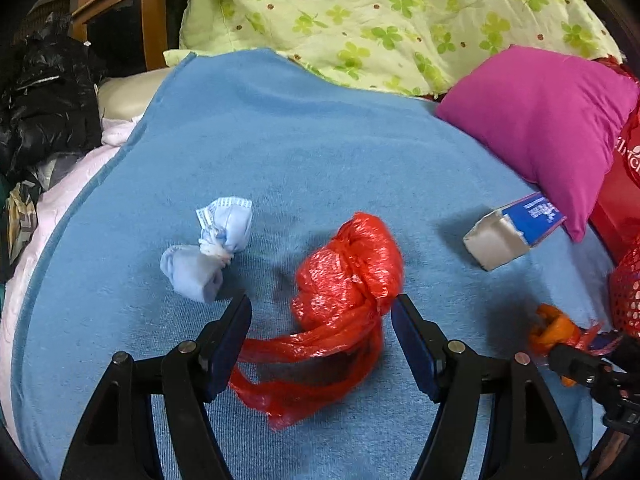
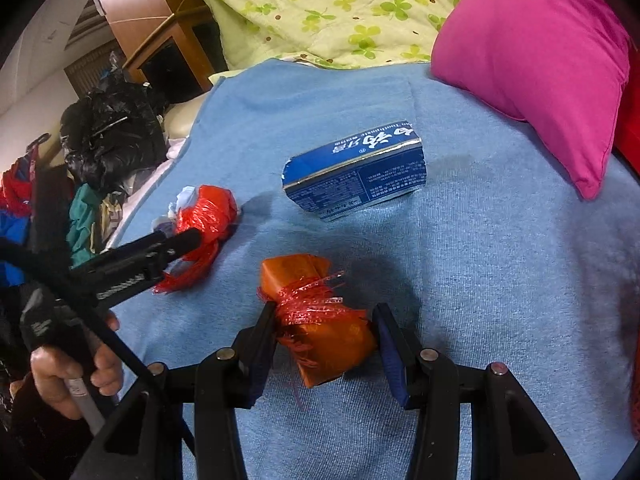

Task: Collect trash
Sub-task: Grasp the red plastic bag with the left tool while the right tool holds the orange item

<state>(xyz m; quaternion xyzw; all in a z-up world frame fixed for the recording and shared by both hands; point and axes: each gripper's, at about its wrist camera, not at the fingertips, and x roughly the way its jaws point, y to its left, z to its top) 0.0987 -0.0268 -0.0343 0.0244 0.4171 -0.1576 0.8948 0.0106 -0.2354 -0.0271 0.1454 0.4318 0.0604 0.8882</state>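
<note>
A knotted red plastic bag (image 1: 348,280) lies on the blue towel (image 1: 280,140). My left gripper (image 1: 322,312) is open with its jaws on either side of the bag's tail. A crumpled light blue mask (image 1: 212,244) lies just left of it. A blue and white carton (image 2: 356,172) lies further back. My right gripper (image 2: 326,320) is closed on an orange packet wrapped in red netting (image 2: 316,316). The packet also shows in the left wrist view (image 1: 554,328), and the red bag in the right wrist view (image 2: 206,210).
A magenta pillow (image 2: 536,48) lies at the back right, a green clover quilt (image 1: 380,12) behind the towel. Black plastic bags (image 1: 44,92) and a wooden cabinet (image 1: 132,12) stand at the left. A red net bag (image 1: 626,292) hangs at the right edge.
</note>
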